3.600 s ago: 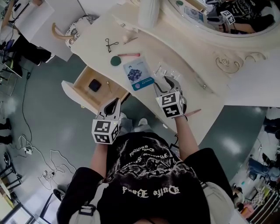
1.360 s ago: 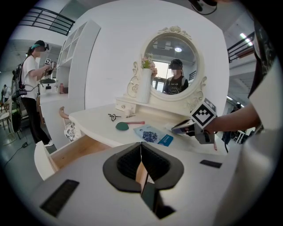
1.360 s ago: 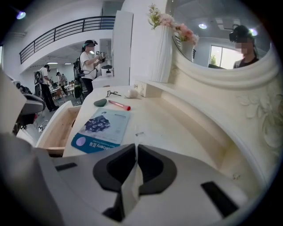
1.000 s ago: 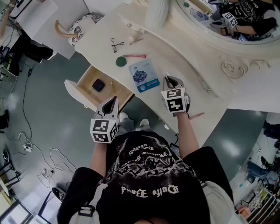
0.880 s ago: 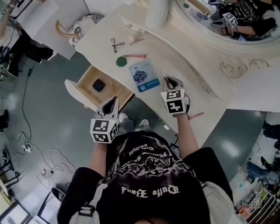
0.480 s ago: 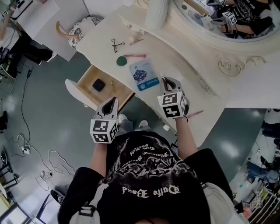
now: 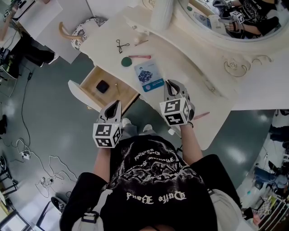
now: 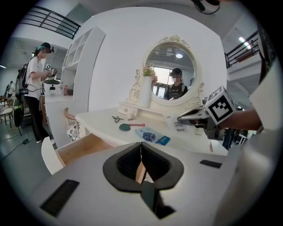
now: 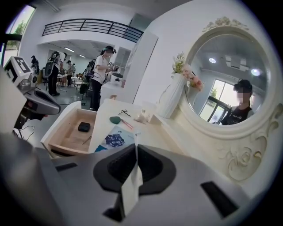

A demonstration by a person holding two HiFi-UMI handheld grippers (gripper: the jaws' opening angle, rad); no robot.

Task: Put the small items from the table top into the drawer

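Heading the list: dressing table (image 7: 180,58). Drawer (image 7: 90,83), pulled open from the table's front. Left gripper (image 8: 141,152), off the table's front: jaws pressed together, empty. Right gripper (image 9: 135,151), over the table's front edge: pinching thin pale packet (image 9: 131,185) edge-on. Risk: slight hold, packet slips short of drawer.

The drawer (image 7: 94,80) is left open from above; its floor is taken up only by a small black box (image 7: 102,86) and a thin stick (image 7: 117,88). Its near corner is crowded by the left gripper (image 7: 116,104). Bare counter (image 7: 180,58) is found right of the blue-edged card (image 7: 149,76); the back is closed off by the vase (image 7: 161,13).
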